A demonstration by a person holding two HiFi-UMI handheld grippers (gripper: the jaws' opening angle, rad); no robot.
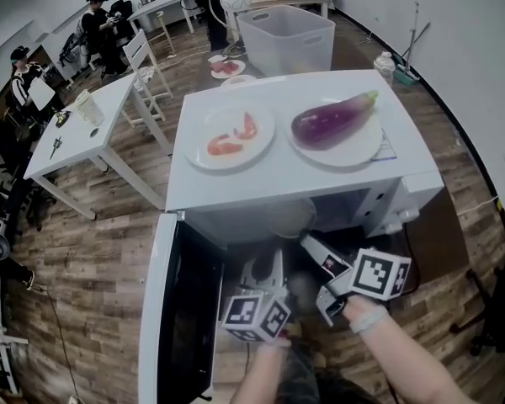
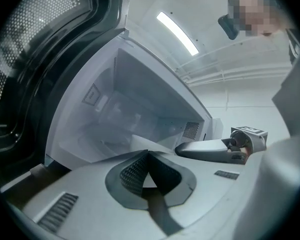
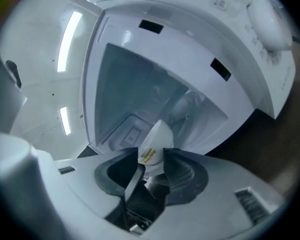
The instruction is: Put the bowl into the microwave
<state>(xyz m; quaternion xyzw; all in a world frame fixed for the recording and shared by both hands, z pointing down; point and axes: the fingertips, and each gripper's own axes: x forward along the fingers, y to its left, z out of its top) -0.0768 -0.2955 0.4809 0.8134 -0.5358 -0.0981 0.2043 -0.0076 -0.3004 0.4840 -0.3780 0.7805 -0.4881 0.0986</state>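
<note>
Your left gripper [image 2: 147,156] is pinched together on nothing. Your right gripper [image 3: 151,156] gapes at its widest. The small white bowl with a yellow label [image 3: 156,140] sits between its fingertips, seemingly unpressed, inside the open white microwave [image 1: 278,175]. Back straight out without clipping the rim. Beyond your fingers, the left white plate [image 1: 204,124] holds red slices [image 1: 234,135], and the right white plate [image 1: 362,148] holds a purple eggplant [image 1: 332,119].

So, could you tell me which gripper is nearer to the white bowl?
Right. The right gripper has the rim of the bowl between its open jaws, at the microwave opening; the left gripper hangs off to its left, shut and empty.
</note>
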